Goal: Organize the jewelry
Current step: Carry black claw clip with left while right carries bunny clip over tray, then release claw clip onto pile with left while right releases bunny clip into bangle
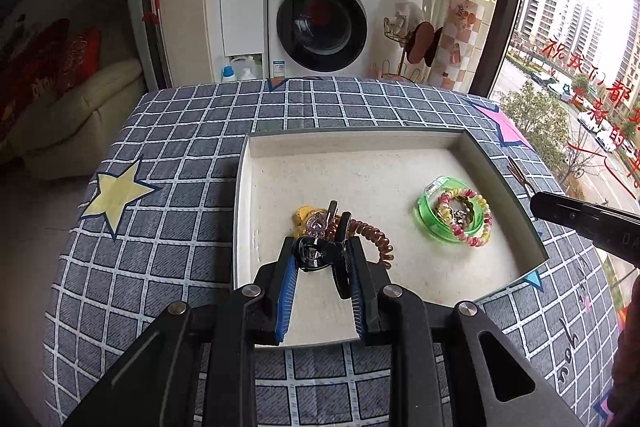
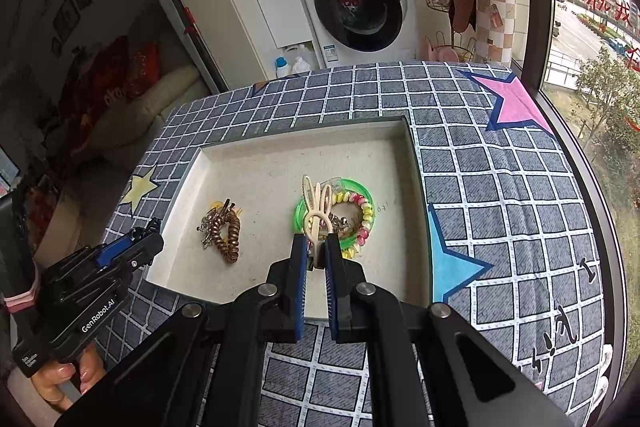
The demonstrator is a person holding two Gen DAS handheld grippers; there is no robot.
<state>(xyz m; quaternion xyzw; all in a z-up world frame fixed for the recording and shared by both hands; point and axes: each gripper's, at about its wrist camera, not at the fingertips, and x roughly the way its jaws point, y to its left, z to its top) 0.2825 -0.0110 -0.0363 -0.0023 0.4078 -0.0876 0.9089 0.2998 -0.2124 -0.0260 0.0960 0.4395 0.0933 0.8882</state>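
1. Two grippers hang over a shallow white tray [image 1: 400,135] on a checked tablecloth [image 1: 180,131], each with a hair piece pinched in its tips, so both loads look ready for sorting.
2. Clamped in the left gripper [image 1: 322,255] is a black hair clip [image 1: 316,254]; its blue pads sit a little apart because the clip's body fills the gap between them.
3. Below that clip, on the tray floor, lies one pile: a brown spiral hair tie [image 1: 378,239] tangled with gold and pinkish trinkets [image 1: 308,221]. My reading is that dark or metallic pieces are collected here, so the black clip probably belongs with them.
4. Nearly together, the right gripper [image 2: 316,251] has its pads squeezed on the thin stem of a cream bunny-ear hair clip [image 2: 316,203], ears pointing away from the camera.
5. Behind the bunny clip rests the second pile: a green bangle [image 2: 304,215] ringed with a pastel spiral hair tie [image 2: 366,215] and small items inside. Bright, light pieces seem gathered there.
6. Both piles lie well apart within the tray, which keeps the groups distinct.
7. One risk: the thin stem could twist in the pinch.
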